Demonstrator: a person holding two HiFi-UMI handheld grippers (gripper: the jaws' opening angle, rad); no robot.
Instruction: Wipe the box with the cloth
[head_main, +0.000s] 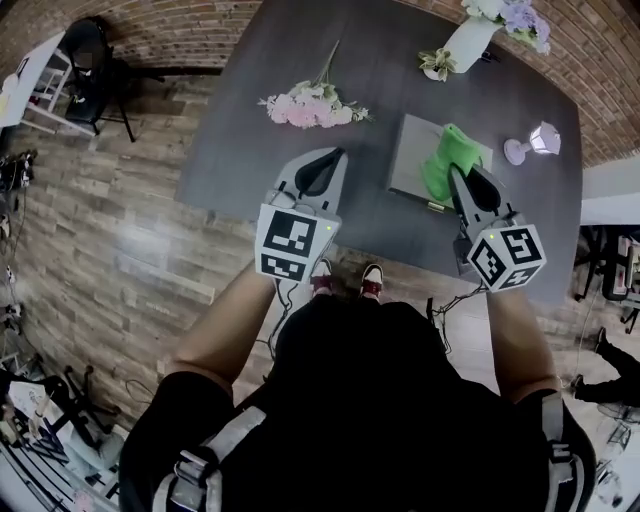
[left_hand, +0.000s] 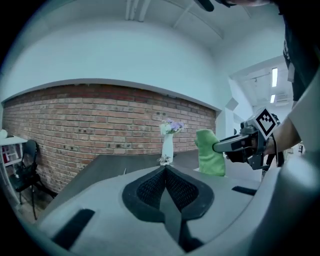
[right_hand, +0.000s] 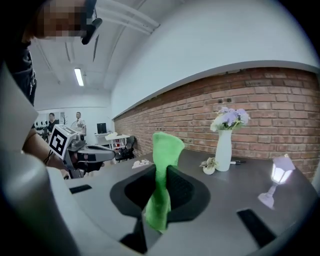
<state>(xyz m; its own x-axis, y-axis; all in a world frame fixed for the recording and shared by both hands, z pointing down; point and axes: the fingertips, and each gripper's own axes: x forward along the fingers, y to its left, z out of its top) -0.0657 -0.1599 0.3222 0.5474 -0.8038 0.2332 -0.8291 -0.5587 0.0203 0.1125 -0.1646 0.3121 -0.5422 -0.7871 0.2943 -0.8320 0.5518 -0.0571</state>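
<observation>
one cloth (head_main: 446, 160) hangs in right tongs (head_main: 459, 180) over the box (head_main: 407, 172).

Your cloth (right_hand: 167, 145) is bright green and bunched, pinched upright between the fingers (right_hand: 184, 189) of the right gripper (right_hand: 160, 170), top flopped over. Your box (head_main: 412, 160) is flat and grey. It lies on the dark bench (head_main: 250, 140), and from the head view the cloth overlaps its right part.

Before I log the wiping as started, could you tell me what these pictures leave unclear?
- Head view: whether the cloth touches the box; looking down, no gap can be judged.
- Head view: the box's right part, covered by cloth and right hand-held gripper.
- Right gripper view: the box, hidden below that hand-held gripper's body.
</observation>
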